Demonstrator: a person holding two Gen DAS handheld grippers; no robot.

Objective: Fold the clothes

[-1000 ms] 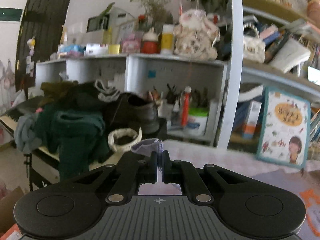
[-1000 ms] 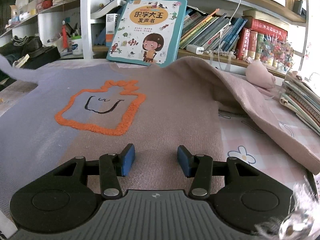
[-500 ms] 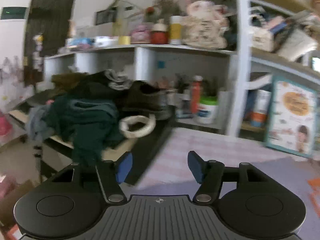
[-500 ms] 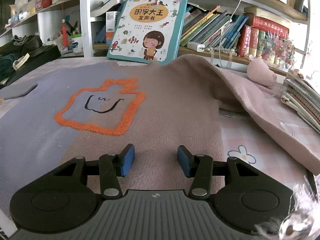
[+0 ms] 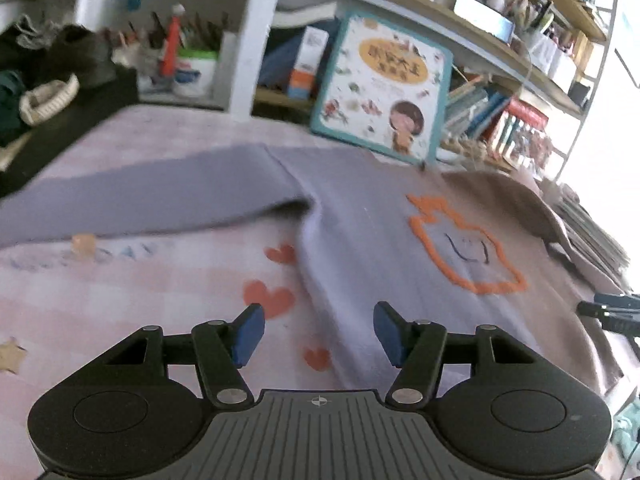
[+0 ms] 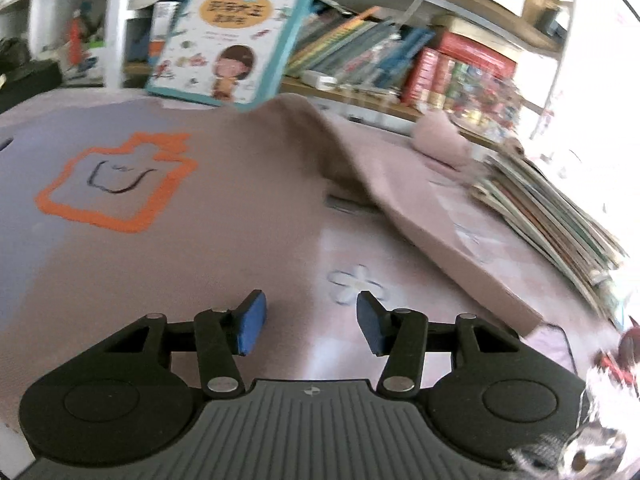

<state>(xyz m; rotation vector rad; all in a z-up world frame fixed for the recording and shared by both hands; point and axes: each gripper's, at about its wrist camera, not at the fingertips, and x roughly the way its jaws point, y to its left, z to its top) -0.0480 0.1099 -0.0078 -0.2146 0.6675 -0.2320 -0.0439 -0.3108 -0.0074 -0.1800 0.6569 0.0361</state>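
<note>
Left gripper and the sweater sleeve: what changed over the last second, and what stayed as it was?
The left gripper was shut on purple fabric a second ago. It has let go, opened, and swung right and down toward the sweater; the purple sleeve now lies flat on the tablecloth. The right gripper stayed open and shifted right, off the hem. The sweater's body stayed spread out.

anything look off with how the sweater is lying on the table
Mostly flat, but not fully spread. The sweater has its brown sleeve draped up over the stack of books rather than flat on the table. The lilac sleeve lies flat. Both grippers are open and holding nothing.
</note>
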